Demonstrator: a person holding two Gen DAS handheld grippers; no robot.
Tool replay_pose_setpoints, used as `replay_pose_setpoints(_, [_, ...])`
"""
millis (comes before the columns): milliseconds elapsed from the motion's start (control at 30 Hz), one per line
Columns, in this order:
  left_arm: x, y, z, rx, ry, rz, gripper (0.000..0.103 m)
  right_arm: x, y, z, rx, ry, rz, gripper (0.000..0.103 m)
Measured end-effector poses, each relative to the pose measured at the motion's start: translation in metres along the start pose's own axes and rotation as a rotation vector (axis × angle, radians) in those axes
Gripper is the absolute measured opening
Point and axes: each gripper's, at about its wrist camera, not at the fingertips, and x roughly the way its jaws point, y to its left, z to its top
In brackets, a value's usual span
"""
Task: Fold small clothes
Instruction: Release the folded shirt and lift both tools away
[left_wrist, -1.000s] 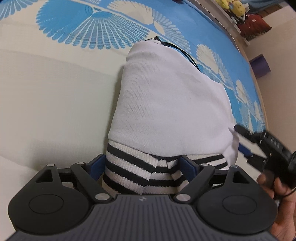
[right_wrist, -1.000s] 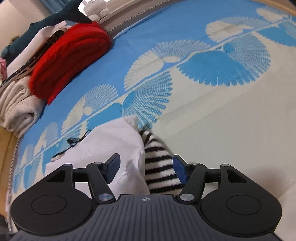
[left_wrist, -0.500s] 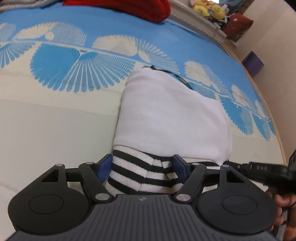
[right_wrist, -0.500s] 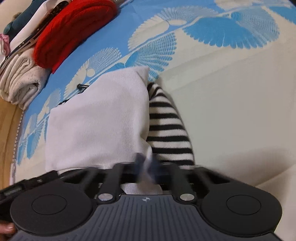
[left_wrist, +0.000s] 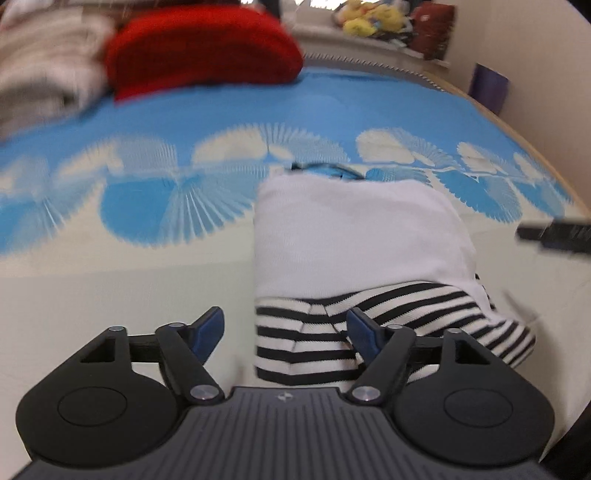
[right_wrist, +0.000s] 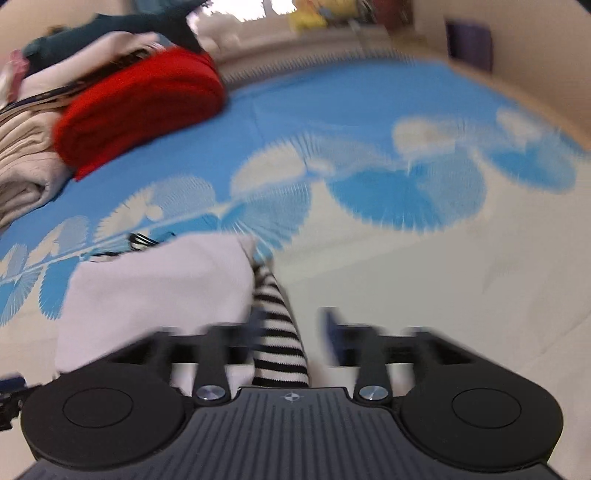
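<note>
A small folded garment, white (left_wrist: 354, 232) with black-and-white striped sleeves (left_wrist: 314, 339), lies on the blue and cream patterned bedspread (left_wrist: 147, 206). My left gripper (left_wrist: 284, 328) is open just above its near striped edge and holds nothing. In the right wrist view the white fold (right_wrist: 159, 288) and a striped sleeve (right_wrist: 277, 332) lie in front of my right gripper (right_wrist: 291, 325), which is open and motion-blurred, with the sleeve between its fingers but not clamped. The right gripper's tip also shows in the left wrist view (left_wrist: 554, 236).
A red folded knit (left_wrist: 203, 48) and a stack of pale folded clothes (right_wrist: 26, 162) lie at the far side of the bed. Plush toys (left_wrist: 369, 18) sit on a ledge beyond. A purple box (left_wrist: 487, 88) stands by the wall at right.
Both grippers have opened, let go of the striped edge and pulled back and up. The garment now lies flat on the bed.
</note>
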Motion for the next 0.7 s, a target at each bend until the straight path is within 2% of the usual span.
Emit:
replay_pose_setpoints(100, [-0.037,-0.003,0.000,0.012,-0.071,0.039,0.086,-0.045,0.012,-0.005,-0.090,-0.083,0.038,0.066])
replay_pose_setpoints(167, [-0.064,-0.007,-0.002,-0.001,-0.118,0.063,0.095,-0.074,0.018,-0.012,-0.134,-0.119,0.056,0.076])
replay_pose_setpoints(233, [-0.091,-0.014,-0.009,0.004,-0.168,0.082,0.103,-0.100,0.021,-0.025,-0.155,-0.143,0.072,0.078])
replay_pose_setpoints(333, [-0.128,-0.030,-0.026,0.010,-0.215,0.096,0.102,-0.128,0.022,-0.049,-0.159,-0.154,0.087,0.078])
replay_pose_setpoints(467, [-0.153,-0.047,-0.059,-0.043,-0.195,0.103,0.102,-0.157,0.020,-0.079,-0.123,-0.152,0.118,0.078])
replay_pose_setpoints(600, [-0.148,-0.062,-0.092,-0.075,-0.140,0.119,0.102,-0.171,0.019,-0.099,-0.109,-0.132,0.112,0.079])
replay_pose_setpoints(700, [-0.143,-0.071,-0.101,-0.112,-0.094,0.067,0.102,-0.172,0.018,-0.105,-0.113,-0.106,0.125,0.082])
